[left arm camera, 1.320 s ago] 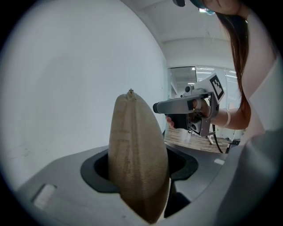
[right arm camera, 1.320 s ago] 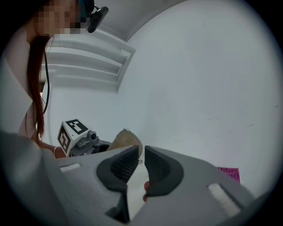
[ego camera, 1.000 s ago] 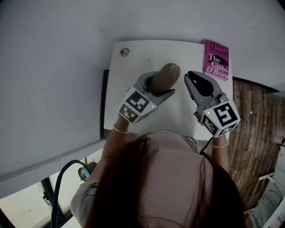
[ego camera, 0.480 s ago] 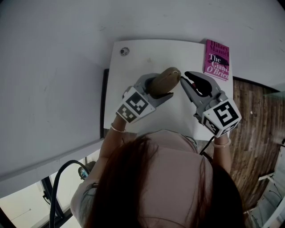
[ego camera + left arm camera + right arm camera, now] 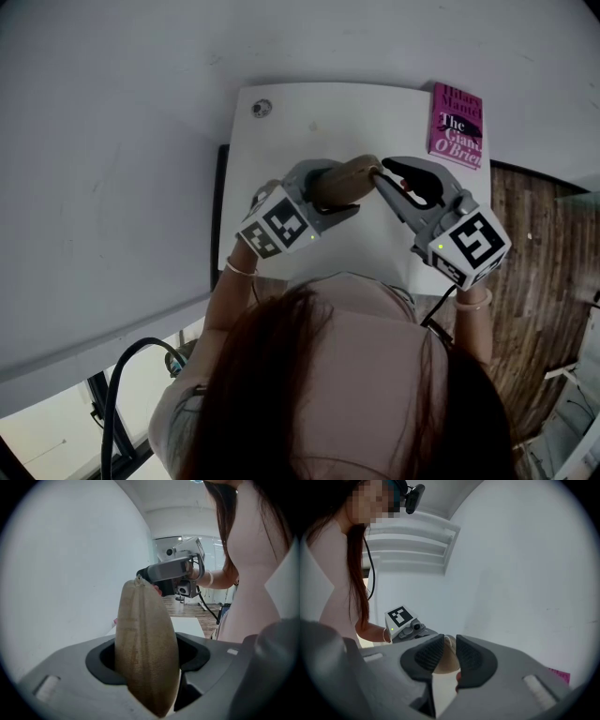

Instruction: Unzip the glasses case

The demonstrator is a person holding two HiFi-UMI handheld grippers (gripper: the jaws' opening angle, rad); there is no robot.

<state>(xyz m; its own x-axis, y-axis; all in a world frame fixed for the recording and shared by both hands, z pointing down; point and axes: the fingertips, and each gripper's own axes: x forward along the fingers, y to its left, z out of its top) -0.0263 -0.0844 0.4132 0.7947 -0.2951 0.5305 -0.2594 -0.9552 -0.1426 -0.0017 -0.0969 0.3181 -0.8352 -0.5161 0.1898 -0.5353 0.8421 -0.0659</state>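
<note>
Tan oval fabric glasses case (image 5: 146,620), clamped between left gripper (image 5: 336,186) fingers; right gripper (image 5: 450,645) fingers, narrowly parted at its far tip, should pinch the zip pull (image 5: 138,578) squarely before drawing.

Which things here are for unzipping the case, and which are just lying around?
For the job: glasses case, left gripper holding it, right gripper at its tip.
Just lying about: pink book, small round thing on the white table.

Tan woven glasses case (image 5: 349,176); grey left gripper (image 5: 339,190) and right gripper (image 5: 381,172) bearing black-and-white square markers (image 5: 281,225); white bench (image 5: 281,141); magenta book (image 5: 457,127); brown wood-grain floor (image 5: 534,281).
</note>
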